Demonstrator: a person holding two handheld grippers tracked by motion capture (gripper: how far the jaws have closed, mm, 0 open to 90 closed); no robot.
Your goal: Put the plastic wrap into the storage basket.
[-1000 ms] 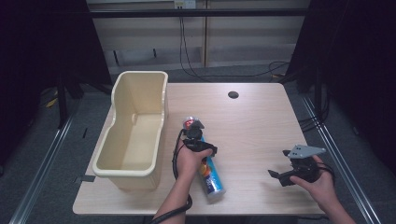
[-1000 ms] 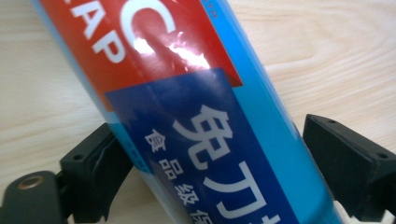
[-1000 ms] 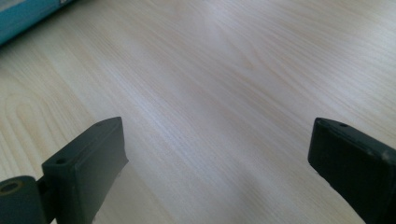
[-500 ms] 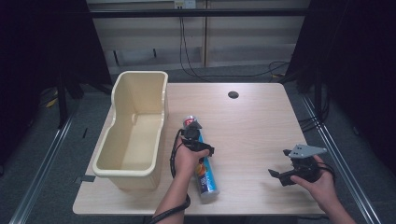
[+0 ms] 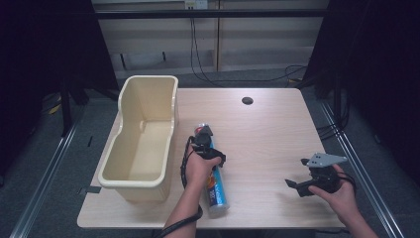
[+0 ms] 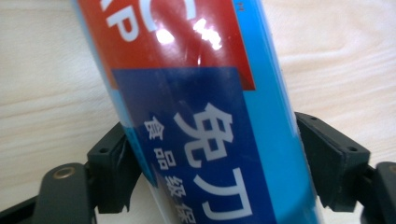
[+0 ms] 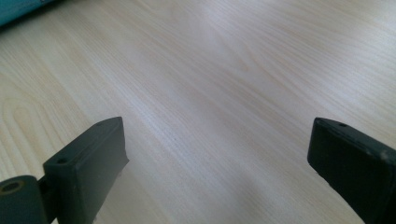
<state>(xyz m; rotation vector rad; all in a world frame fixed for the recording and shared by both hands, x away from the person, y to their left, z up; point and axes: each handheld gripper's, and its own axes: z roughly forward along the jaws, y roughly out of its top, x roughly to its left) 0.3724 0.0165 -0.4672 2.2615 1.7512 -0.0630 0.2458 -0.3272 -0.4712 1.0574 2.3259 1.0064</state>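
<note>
A blue can [image 5: 215, 184] lies on its side on the wooden table [image 5: 267, 134], just beside the cream plastic bin [image 5: 143, 134]; its label carries a red panel with white letters cut off at the frame, and a darker blue panel with white Chinese characters, among them "免" and "食品级", though the last is blurred. The left gripper [image 6: 215, 158] has just been closing its jaws, which now sit against the can's two sides; the right gripper [image 7: 219, 158] hovers over bare wood, wide open, holding nothing.
</note>
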